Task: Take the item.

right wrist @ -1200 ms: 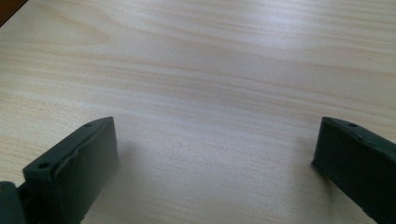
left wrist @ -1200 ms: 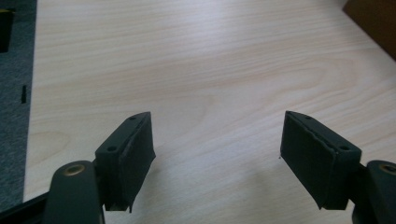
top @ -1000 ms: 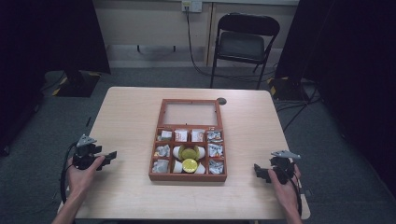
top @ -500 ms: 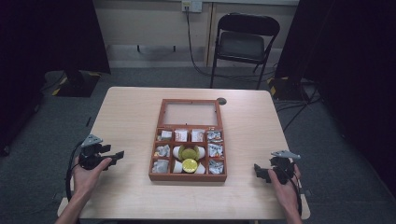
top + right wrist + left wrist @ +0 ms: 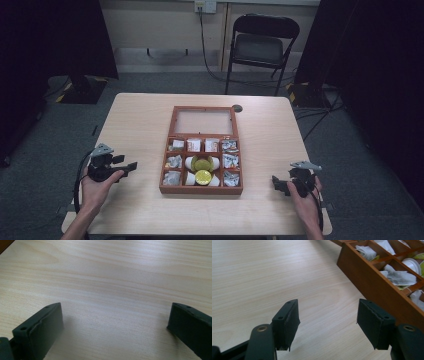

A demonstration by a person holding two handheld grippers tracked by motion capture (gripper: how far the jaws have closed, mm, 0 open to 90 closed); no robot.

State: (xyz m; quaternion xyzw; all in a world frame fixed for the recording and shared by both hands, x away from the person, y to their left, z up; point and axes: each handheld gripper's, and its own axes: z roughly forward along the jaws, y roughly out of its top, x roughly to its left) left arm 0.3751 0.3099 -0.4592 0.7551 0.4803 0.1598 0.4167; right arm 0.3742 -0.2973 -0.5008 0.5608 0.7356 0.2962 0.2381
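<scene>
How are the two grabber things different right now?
The left gripper sits close to the wooden box, while the right gripper is farther from it, near the table's right edge. The left gripper view looks at the box's side and the white packets inside; the right gripper view faces bare wood. Both are open, hold nothing, and have black fingers.

We see a pale wood-grain worktop (image 5: 140, 125), reddish-brown box (image 5: 202, 189), white sachets (image 5: 399, 277), yellow-green rounds (image 5: 202, 175) that may be lids, black tongs (image 5: 327, 322), a black chair (image 5: 262, 45)
</scene>
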